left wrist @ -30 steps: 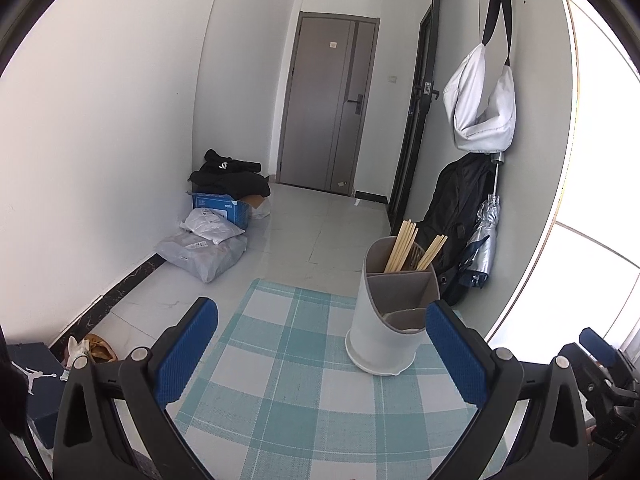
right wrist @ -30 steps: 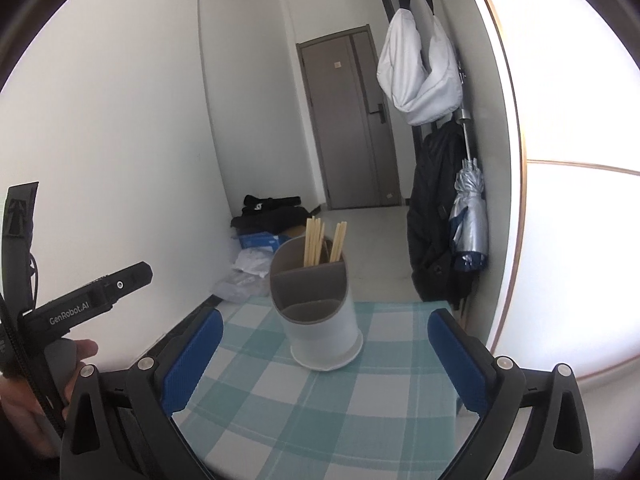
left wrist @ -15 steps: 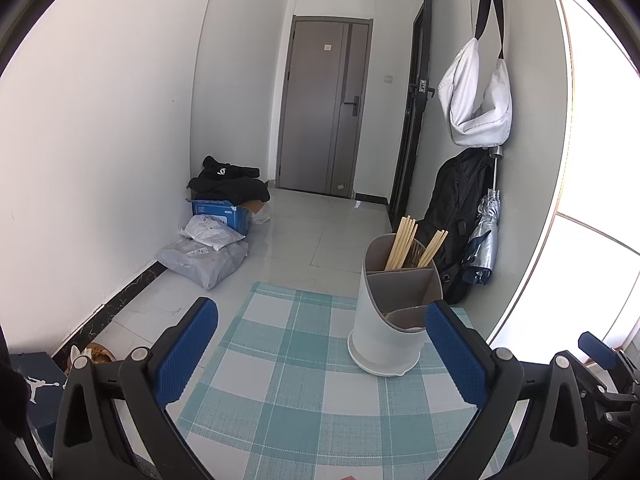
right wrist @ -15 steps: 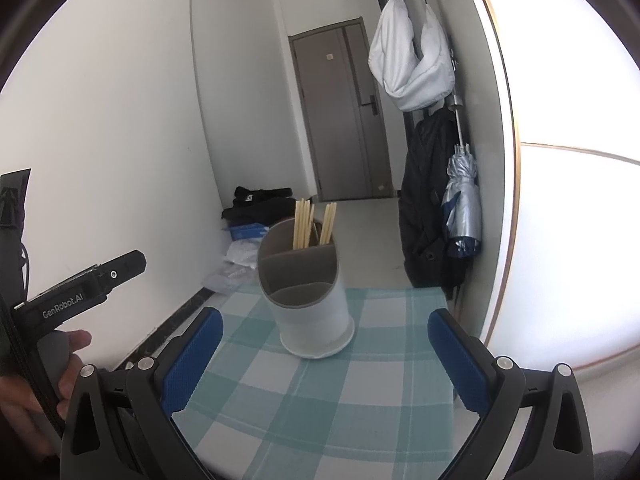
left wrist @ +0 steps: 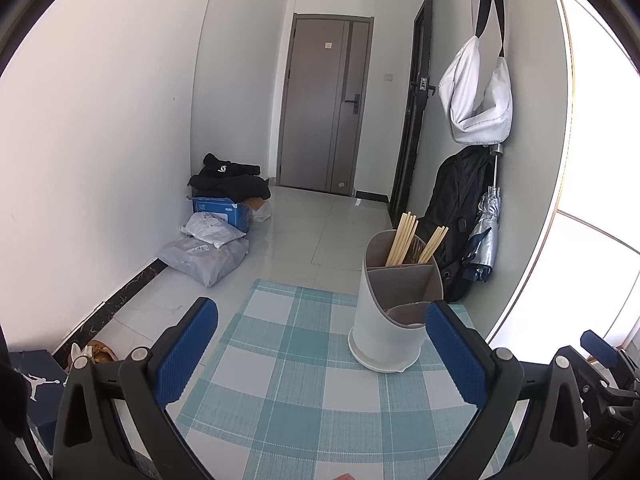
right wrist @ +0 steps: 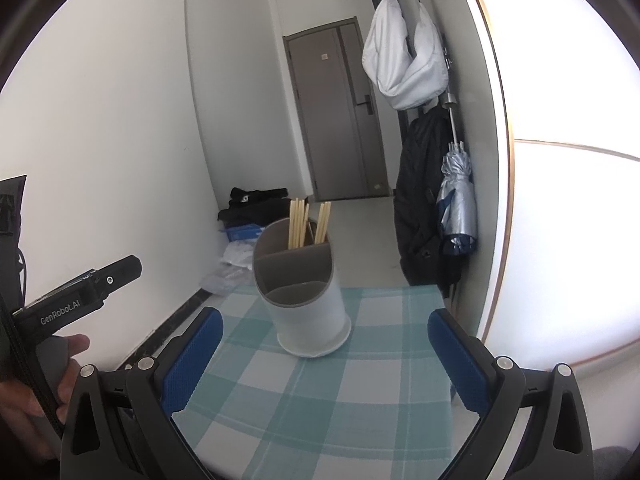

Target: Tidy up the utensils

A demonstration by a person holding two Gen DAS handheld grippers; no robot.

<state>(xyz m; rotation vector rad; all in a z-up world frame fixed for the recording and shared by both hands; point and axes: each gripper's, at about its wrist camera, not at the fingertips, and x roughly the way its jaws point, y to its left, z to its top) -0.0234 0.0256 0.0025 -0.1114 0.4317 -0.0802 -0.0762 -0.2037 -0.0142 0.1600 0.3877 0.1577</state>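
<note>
A white and grey utensil holder [left wrist: 394, 312] stands on a teal checked tablecloth [left wrist: 304, 384], with several wooden chopsticks [left wrist: 404, 236] upright in its back compartment. Its front compartments look empty. It also shows in the right wrist view [right wrist: 302, 292], chopsticks [right wrist: 298, 224] in the back. My left gripper [left wrist: 322, 344] is open and empty, just short of the holder, which sits by its right finger. My right gripper [right wrist: 320, 352] is open and empty, with the holder just ahead and a little left. The left gripper's body [right wrist: 76, 304] shows at the left of the right wrist view.
The cloth [right wrist: 320, 392] ends just beyond the holder; past it is tiled floor. Bags and a blue box [left wrist: 220, 220] lie along the left wall. A black backpack [left wrist: 456, 208], a folded umbrella [left wrist: 484, 236] and a white bag [left wrist: 476, 100] hang at the right wall.
Both views have shifted slightly. In the right wrist view the holder has drifted a little left and tilts more. Both grippers stay open and empty.
</note>
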